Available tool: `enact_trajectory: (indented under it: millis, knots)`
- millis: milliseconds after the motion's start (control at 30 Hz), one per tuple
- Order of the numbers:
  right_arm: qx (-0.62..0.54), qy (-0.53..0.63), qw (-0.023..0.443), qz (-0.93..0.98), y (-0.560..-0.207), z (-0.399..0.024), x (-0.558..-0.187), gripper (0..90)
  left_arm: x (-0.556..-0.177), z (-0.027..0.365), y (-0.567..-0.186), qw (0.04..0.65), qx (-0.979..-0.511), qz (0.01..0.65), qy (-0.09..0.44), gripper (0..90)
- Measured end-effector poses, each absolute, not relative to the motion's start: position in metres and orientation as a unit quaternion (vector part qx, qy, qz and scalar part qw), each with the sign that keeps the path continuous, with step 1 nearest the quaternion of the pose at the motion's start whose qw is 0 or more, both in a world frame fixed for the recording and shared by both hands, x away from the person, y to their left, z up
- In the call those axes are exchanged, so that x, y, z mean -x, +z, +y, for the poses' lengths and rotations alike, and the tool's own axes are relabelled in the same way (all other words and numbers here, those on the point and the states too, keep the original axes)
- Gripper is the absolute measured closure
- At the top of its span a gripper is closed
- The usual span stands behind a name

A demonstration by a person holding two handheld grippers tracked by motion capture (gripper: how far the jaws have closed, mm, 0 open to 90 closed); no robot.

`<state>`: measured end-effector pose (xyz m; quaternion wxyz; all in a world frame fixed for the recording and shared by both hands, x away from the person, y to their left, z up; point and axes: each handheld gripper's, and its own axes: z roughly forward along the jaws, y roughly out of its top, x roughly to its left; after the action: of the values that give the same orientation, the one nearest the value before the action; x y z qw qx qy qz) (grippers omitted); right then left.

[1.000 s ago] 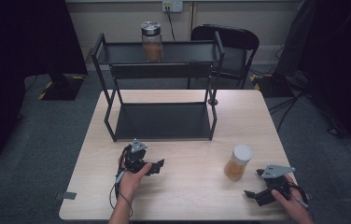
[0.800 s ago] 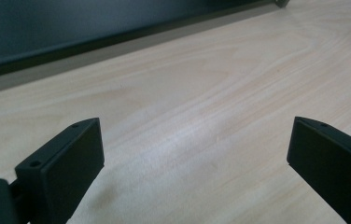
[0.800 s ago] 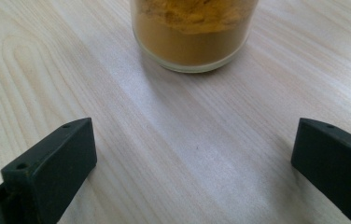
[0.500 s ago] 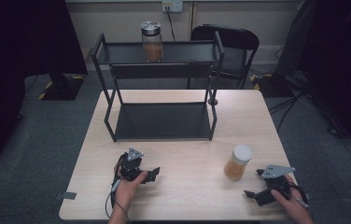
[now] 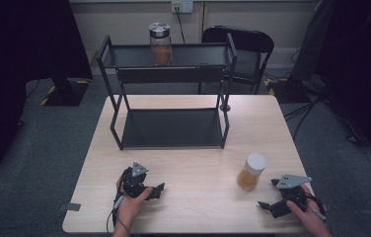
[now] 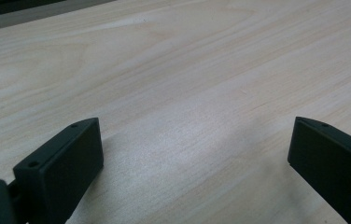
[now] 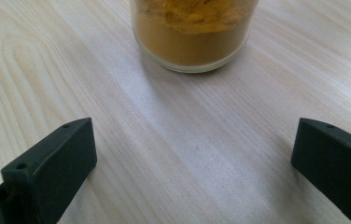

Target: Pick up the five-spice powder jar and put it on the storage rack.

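A glass jar of orange powder with a white lid (image 5: 251, 171) stands on the wooden table (image 5: 188, 168) at the right front. My right gripper (image 5: 269, 194) rests just right of it, open and empty. The right gripper view has its jaws spread wide (image 7: 194, 158) and the jar's base (image 7: 192, 42) a short way ahead between them. My left gripper (image 5: 152, 190) lies near the front left of the table, open, with bare wood between its jaws (image 6: 192, 154). A second jar with a metal lid (image 5: 160, 43) stands on the top shelf of a black rack (image 5: 124, 57).
The two-tier black rack has its lower shelf (image 5: 171, 127) on the far half of the table. A black chair (image 5: 245, 44) stands behind the table. Grey carpet surrounds it, with cables at the right.
My left gripper has drawn back a little toward the table's front edge. The right gripper and the jar have stayed put.
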<state>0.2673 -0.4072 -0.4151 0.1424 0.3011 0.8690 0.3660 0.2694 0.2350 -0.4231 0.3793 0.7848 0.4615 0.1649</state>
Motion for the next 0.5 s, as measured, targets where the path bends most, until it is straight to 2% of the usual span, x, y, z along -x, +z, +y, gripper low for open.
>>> enact_trajectory:
  millis: [500]
  knots:
    - [-0.302, 0.365, 0.143, 0.869, -0.415, -0.407, -0.267, 0.0, -0.267, 0.223, -0.422, 0.352, -0.804, 0.439, 0.191, 0.0]
